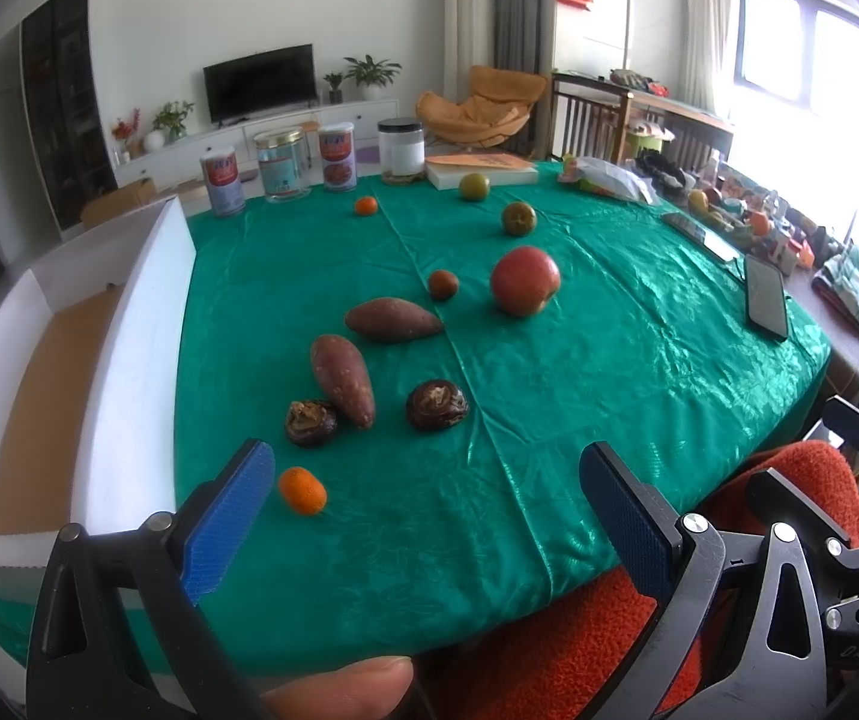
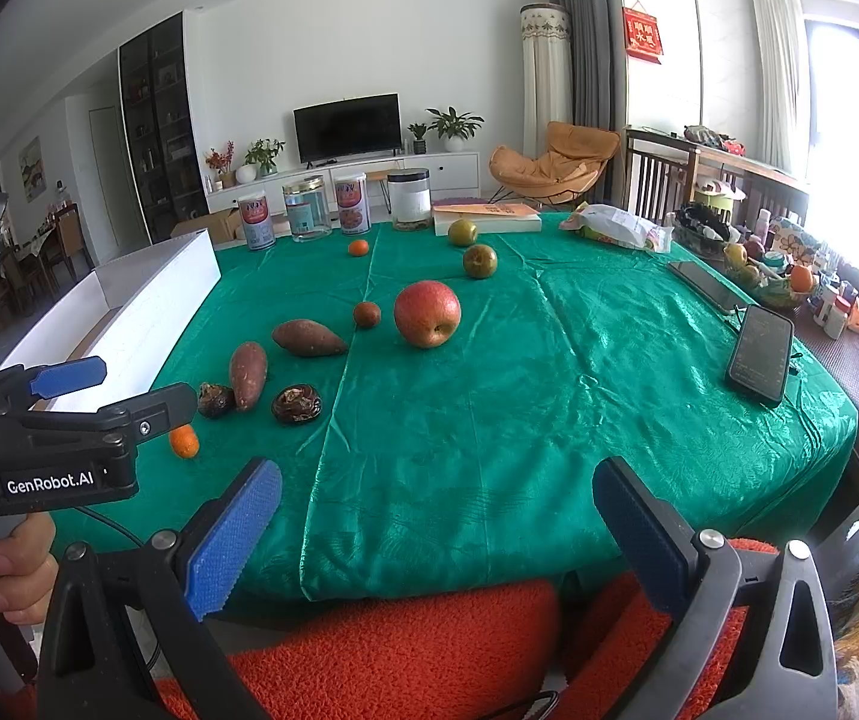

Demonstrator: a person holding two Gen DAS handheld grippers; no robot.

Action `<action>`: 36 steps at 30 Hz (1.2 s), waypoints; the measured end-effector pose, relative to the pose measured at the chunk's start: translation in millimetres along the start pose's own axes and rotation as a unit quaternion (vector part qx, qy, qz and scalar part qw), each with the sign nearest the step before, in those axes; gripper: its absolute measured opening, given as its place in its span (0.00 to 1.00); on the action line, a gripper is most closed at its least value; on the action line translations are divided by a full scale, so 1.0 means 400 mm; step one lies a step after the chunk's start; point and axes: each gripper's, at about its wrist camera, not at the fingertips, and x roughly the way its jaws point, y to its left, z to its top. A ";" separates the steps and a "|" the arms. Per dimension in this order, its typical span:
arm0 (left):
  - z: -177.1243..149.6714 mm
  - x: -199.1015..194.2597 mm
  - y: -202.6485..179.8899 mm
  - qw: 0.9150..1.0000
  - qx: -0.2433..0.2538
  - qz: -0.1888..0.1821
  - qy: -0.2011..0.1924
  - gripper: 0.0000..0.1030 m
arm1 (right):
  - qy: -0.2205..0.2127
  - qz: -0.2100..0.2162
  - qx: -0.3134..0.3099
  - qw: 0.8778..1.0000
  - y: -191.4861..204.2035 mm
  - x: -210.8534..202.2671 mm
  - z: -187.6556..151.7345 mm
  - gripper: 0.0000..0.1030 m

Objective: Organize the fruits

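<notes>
Both the left gripper (image 1: 426, 468) and the right gripper (image 2: 436, 483) hover wide and empty at the near edge of the desk (image 1: 639, 330) with its green satin cloth, where the fruits lie scattered: a small round orange kumquat (image 1: 302, 489) nearest, just beside the left gripper's inner finger, and a large red apple (image 1: 525, 280) farther back. The white cardboard box (image 1: 135, 324) stands at the left. The slick cloth could let round fruit roll off if nudged, and two brown sweet potatoes (image 1: 342, 379) and dark wrinkled husks (image 1: 436, 405) crowd the way to the apple.
</notes>
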 end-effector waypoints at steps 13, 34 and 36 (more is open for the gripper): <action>-0.001 0.000 -0.001 1.000 0.000 0.000 0.000 0.99 | 0.000 0.000 0.000 1.000 -0.001 0.001 0.000 1.00; 0.000 0.000 0.000 1.000 0.000 -0.001 0.000 0.99 | 0.004 0.001 0.000 1.000 0.007 0.009 -0.014 1.00; 0.000 0.000 0.000 1.000 0.001 0.000 -0.001 0.99 | 0.003 0.001 0.000 1.000 0.007 0.009 -0.014 1.00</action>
